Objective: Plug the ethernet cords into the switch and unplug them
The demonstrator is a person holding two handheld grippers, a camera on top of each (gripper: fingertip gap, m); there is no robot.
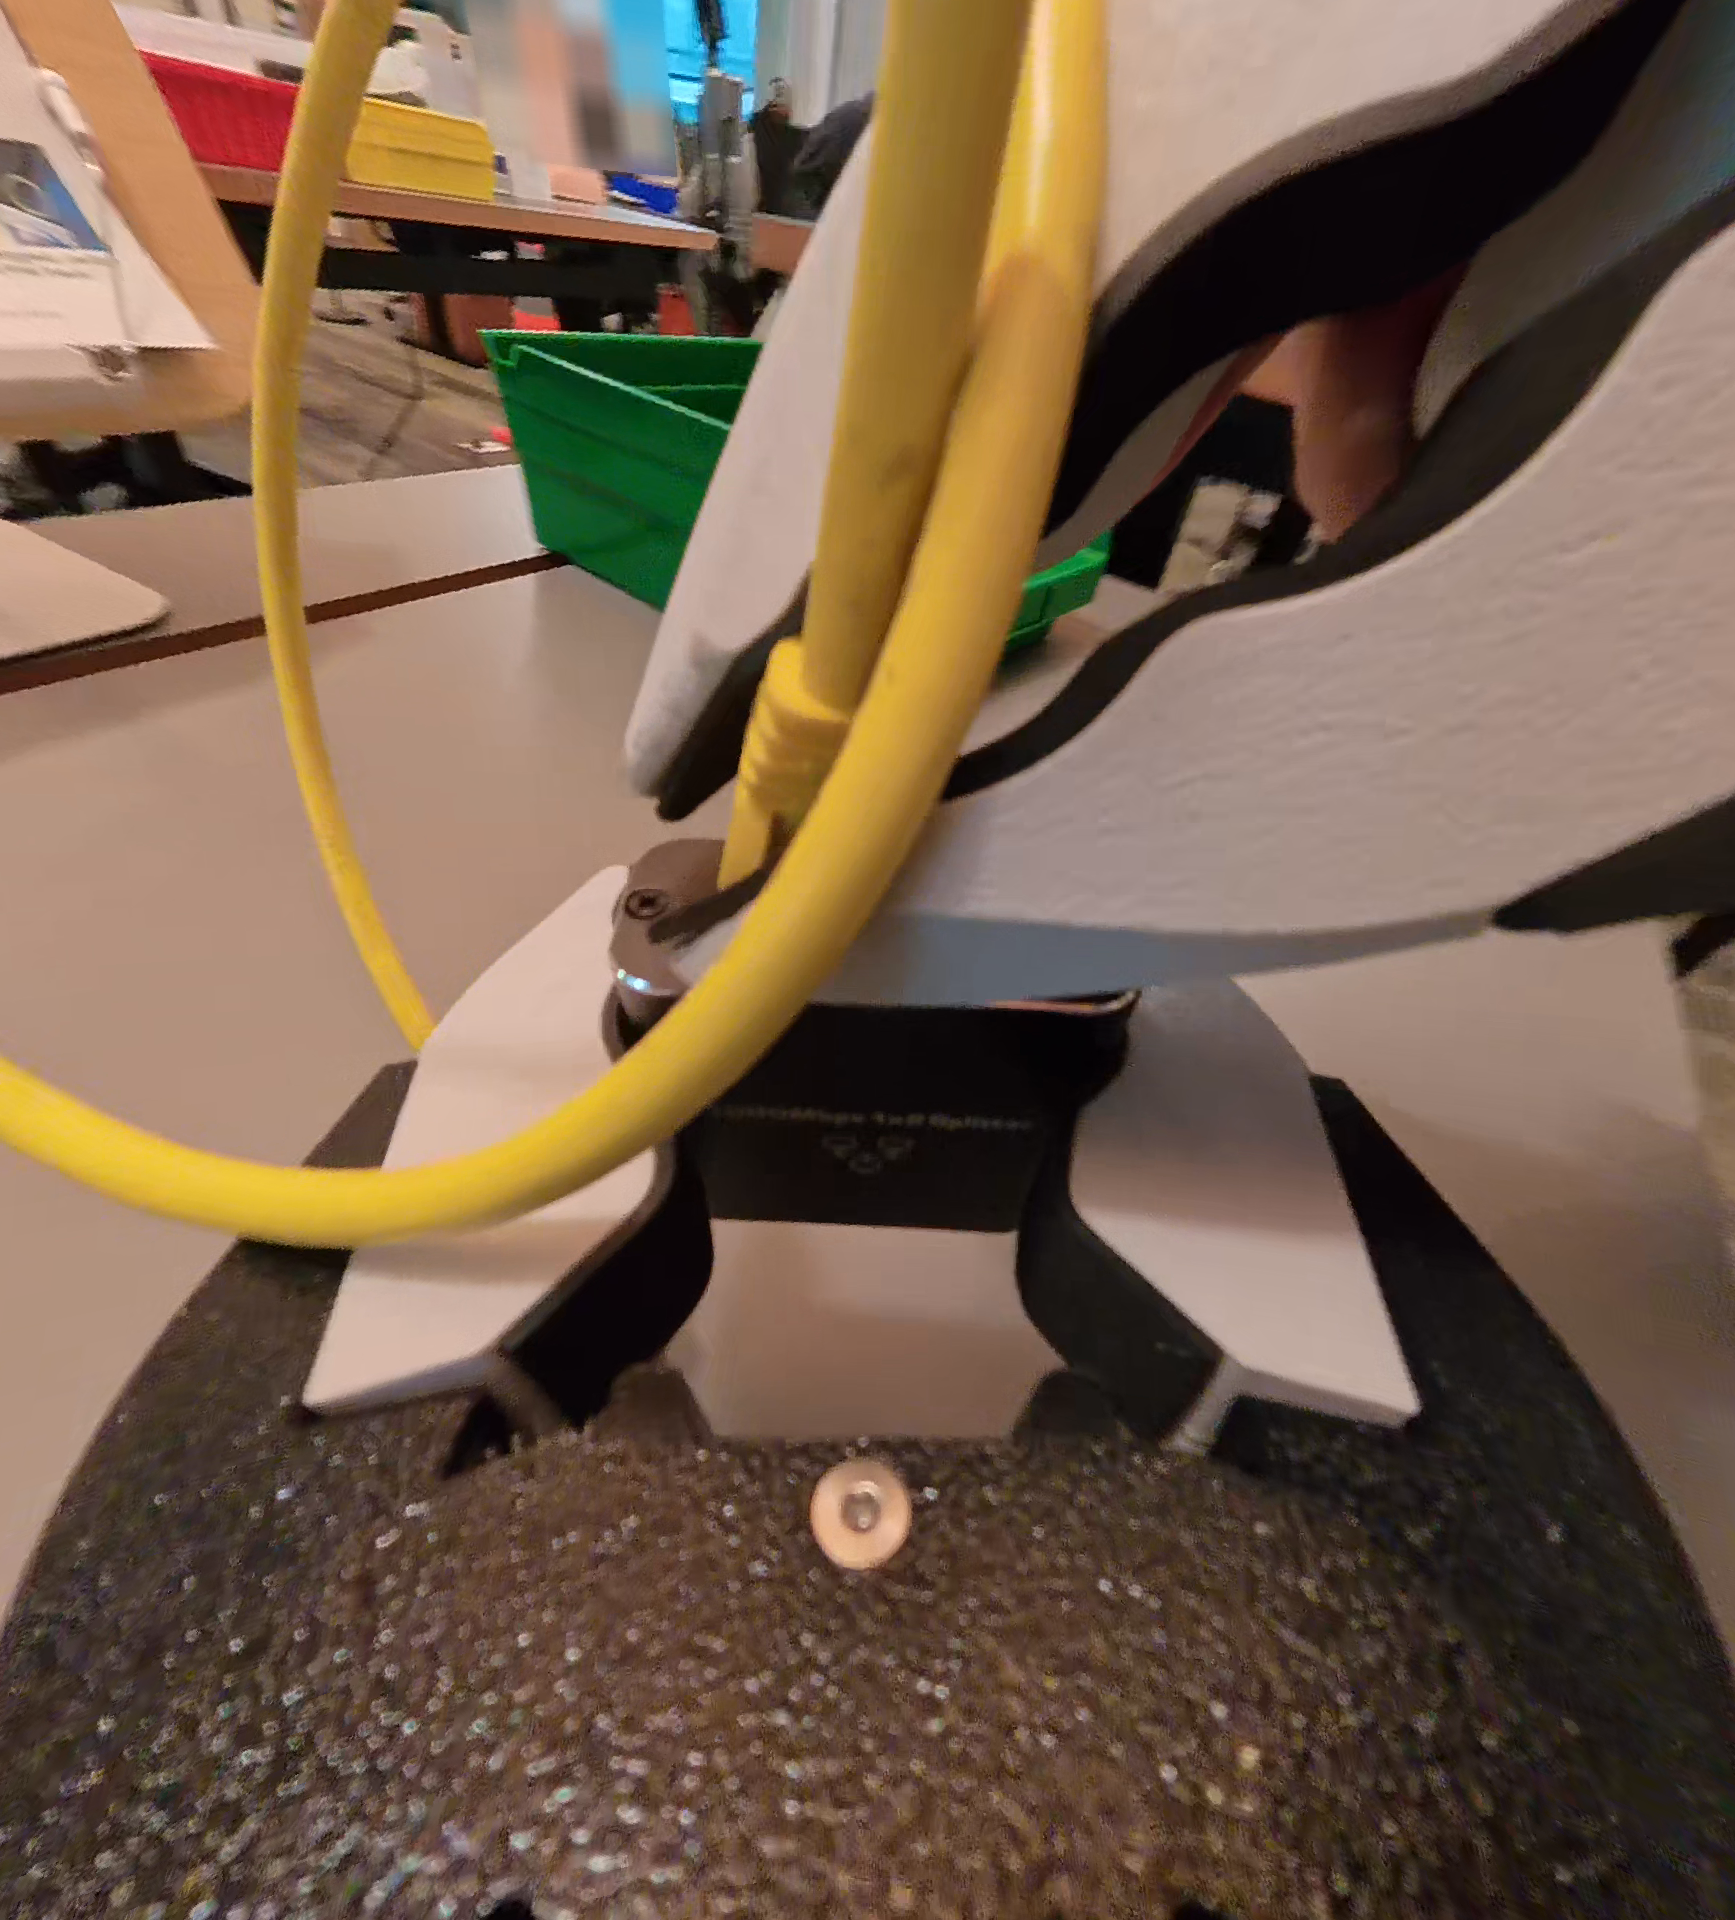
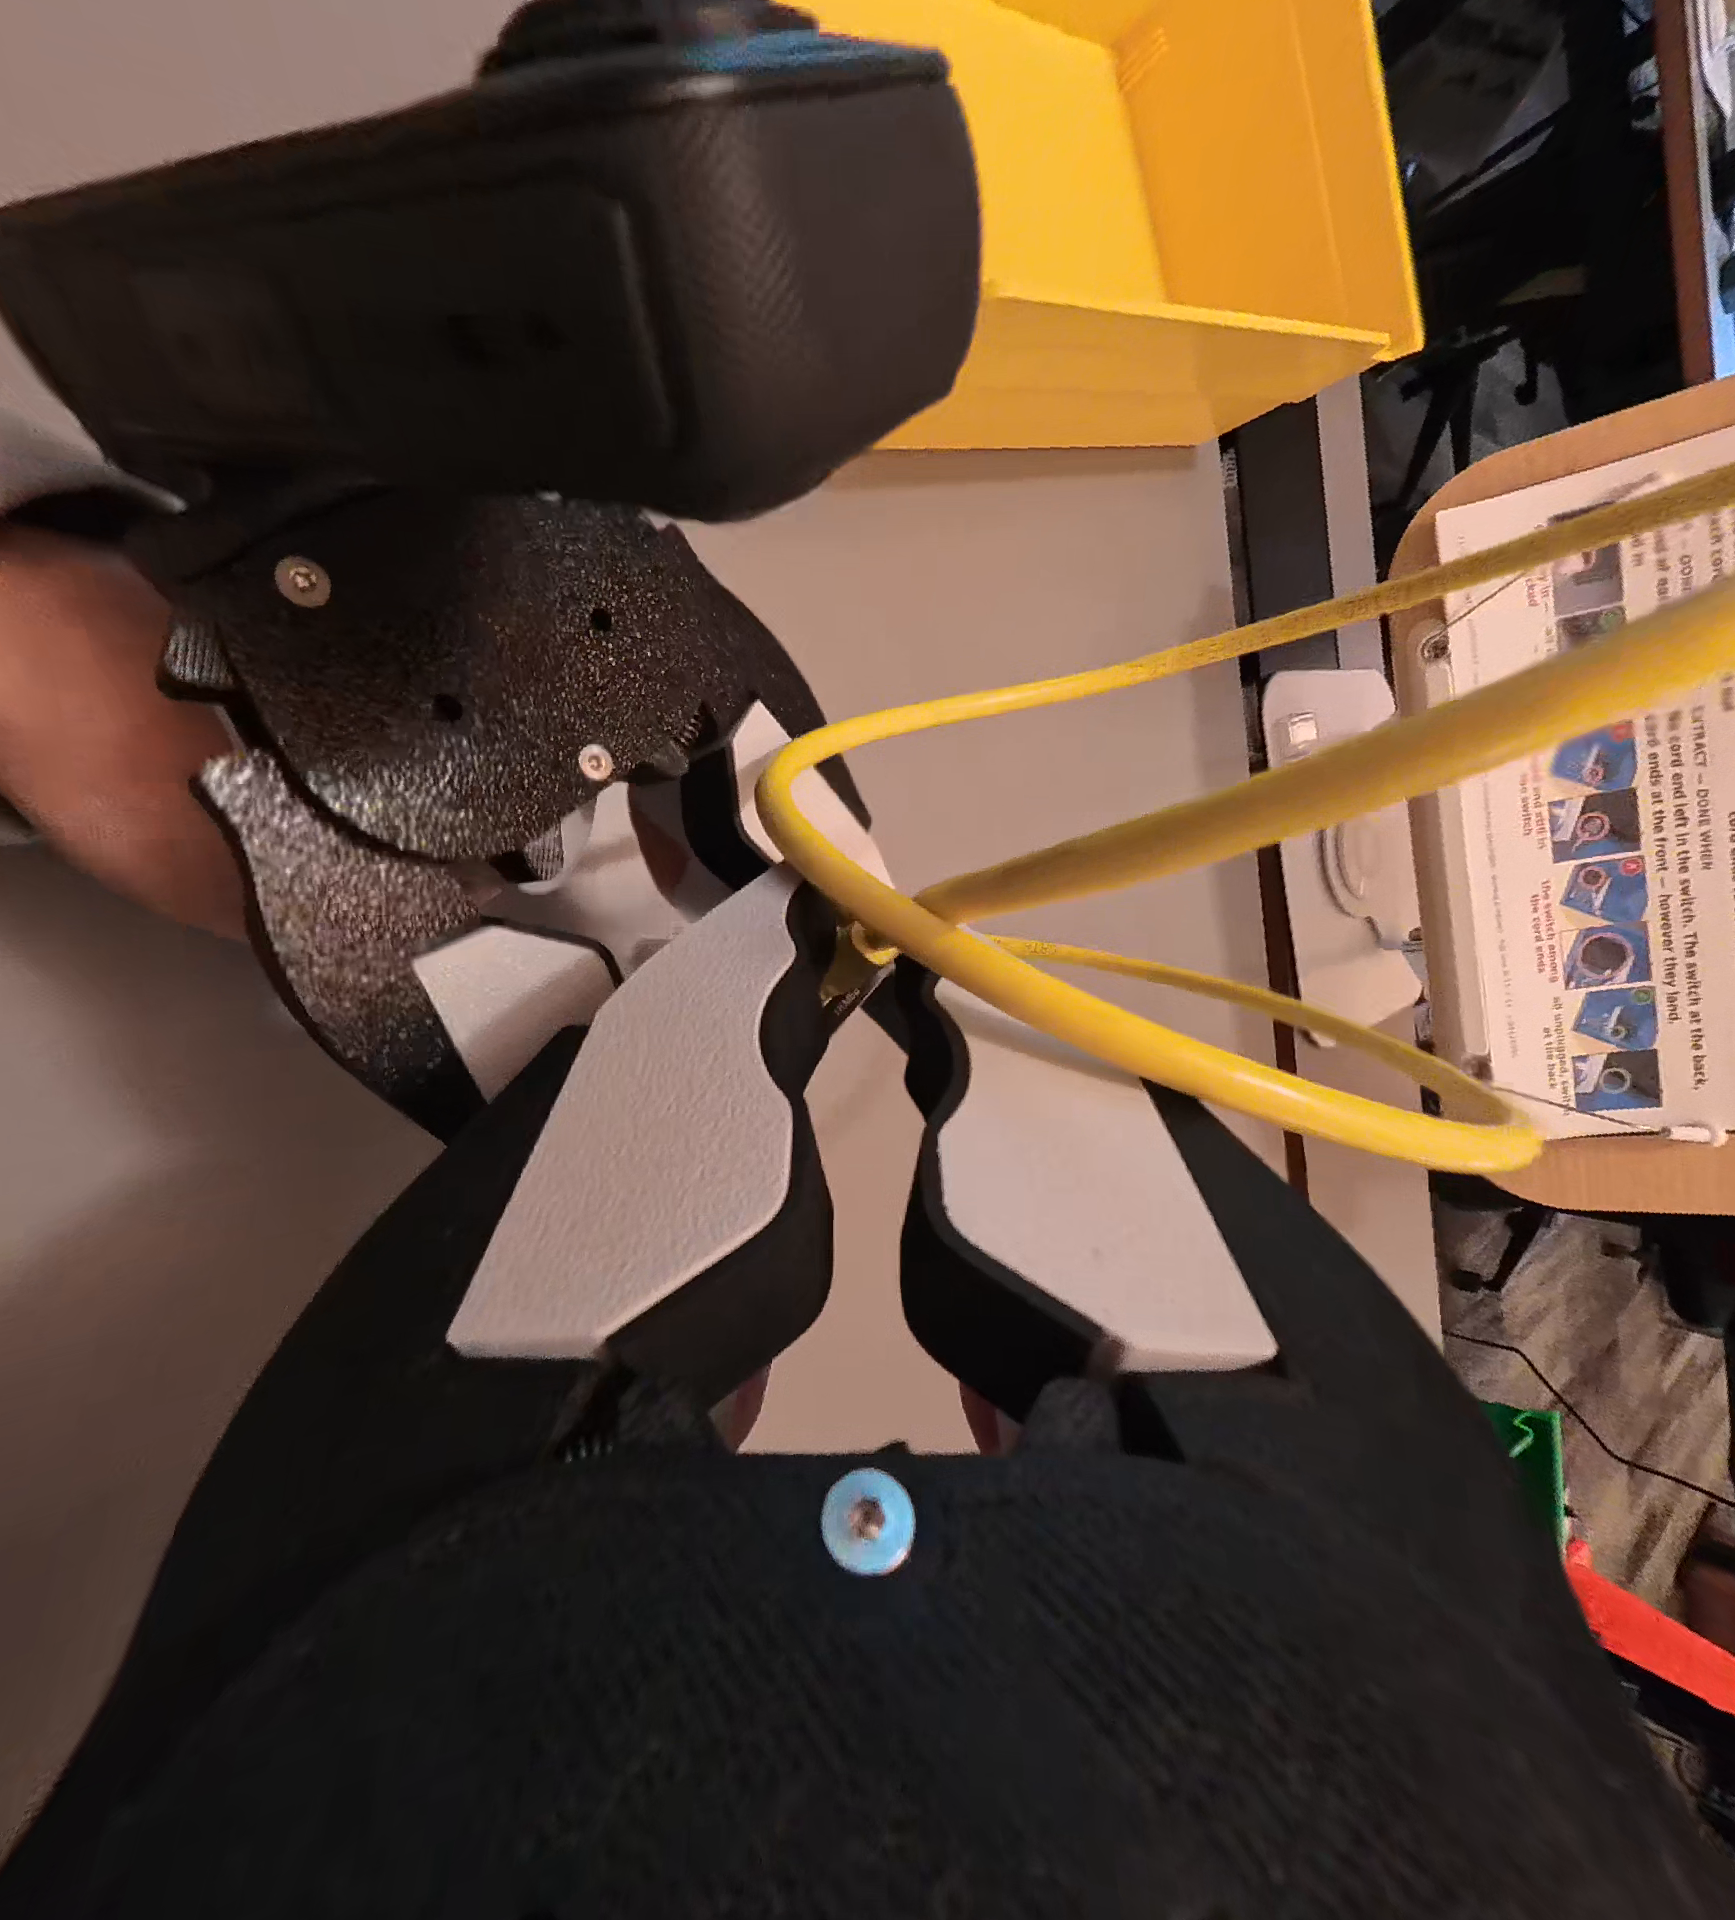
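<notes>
My left gripper is shut on a small black switch and holds it just above the grey table. My right gripper is shut on the yellow plug of a yellow ethernet cord. In the left wrist view the right gripper comes in from the upper right and holds the plug pointing down at the far side of the switch. I cannot tell whether the plug is seated. Yellow cords loop around both grippers. A hand holds the left gripper's black body.
A green bin stands behind the switch on the table. A yellow bin sits at the table's far side. A printed sheet on a wooden board stands on a white base to the left. About 7 cm separates my left fingertips from my right.
</notes>
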